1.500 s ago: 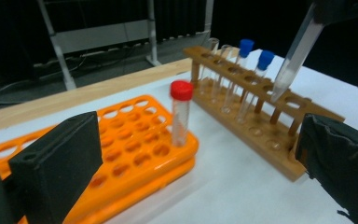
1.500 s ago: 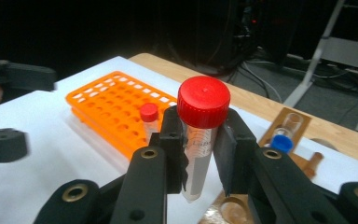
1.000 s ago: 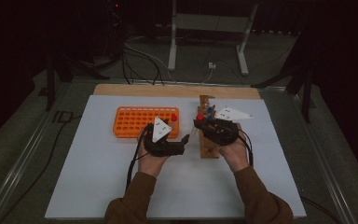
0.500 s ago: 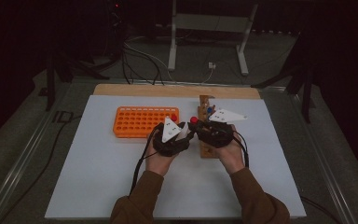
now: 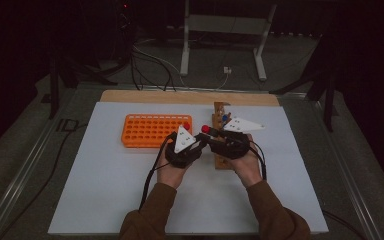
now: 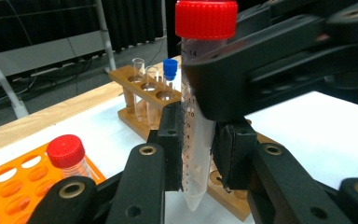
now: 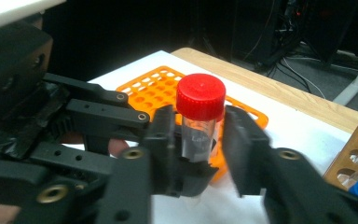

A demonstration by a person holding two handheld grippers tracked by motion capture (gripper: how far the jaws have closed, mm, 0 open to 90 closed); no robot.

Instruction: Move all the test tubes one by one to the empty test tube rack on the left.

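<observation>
A clear graduated tube with a red cap [image 6: 206, 18] stands upright between both grippers, above the near end of the wooden rack [image 5: 222, 161]. My left gripper [image 6: 196, 154] has just closed its jaws and is shut on the tube's lower body [image 6: 192, 182]. My right gripper [image 7: 200, 140] sits around the tube just under the cap [image 7: 200, 95]. Its jaws have just been opening, and a gap shows beside its right pad [image 7: 240, 140]. In the high view the two grippers meet nose to nose at the red cap [image 5: 206, 129].
An orange tube rack [image 5: 150, 131] lies left of the hands, with one red-capped tube [image 6: 66, 151] in its near corner. The wooden rack holds a blue-capped tube [image 6: 170, 69] and empty glass tubes. A white mat [image 5: 105, 180] covers the table.
My left gripper has moved right to meet the right one and closed on the red-capped tube. The right gripper has stayed put and its jaws have parted.
</observation>
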